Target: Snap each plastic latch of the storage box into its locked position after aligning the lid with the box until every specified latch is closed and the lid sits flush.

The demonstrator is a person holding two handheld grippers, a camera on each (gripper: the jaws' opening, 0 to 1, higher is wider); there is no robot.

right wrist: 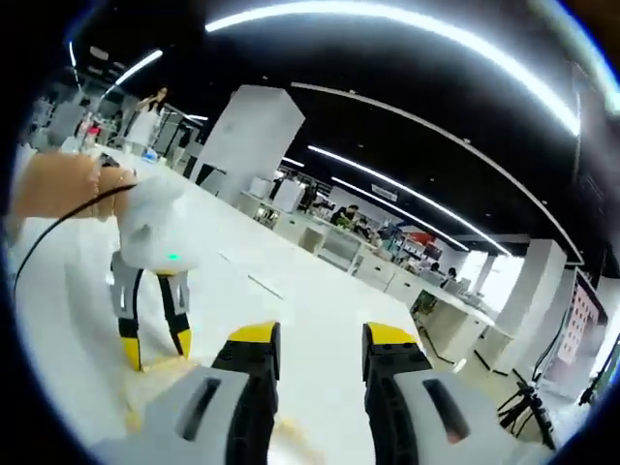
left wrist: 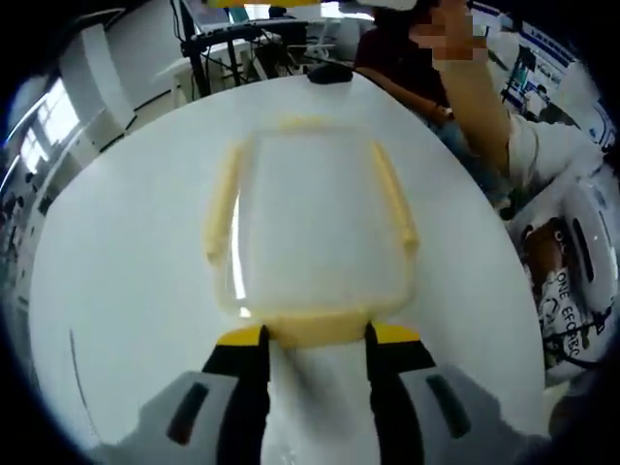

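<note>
Room: big bright office with long ceiling lights, desks far off, and a person sitting at the far side of the table.
Table: round white table (left wrist: pixel 116 291) with the box on it.
Box: clear storage box (left wrist: pixel 315 223) with a see-through lid and pale yellow latches, sitting in the middle of the table, right in front of the left gripper.
Near latch: the yellow latch (left wrist: pixel 318 327) on the close edge sits between the left jaw tips.
Left gripper: left gripper (left wrist: pixel 317 341) has its jaws apart, one on each side of the near latch, touching or almost touching it.
Right gripper: right gripper (right wrist: pixel 320 349) is tipped up toward the ceiling, jaws apart, holding nothing.
What could go wrong: the light box may slide away when the latch is pushed, because nothing holds it down. If the lid sits crooked, the latch may not click shut.
</note>
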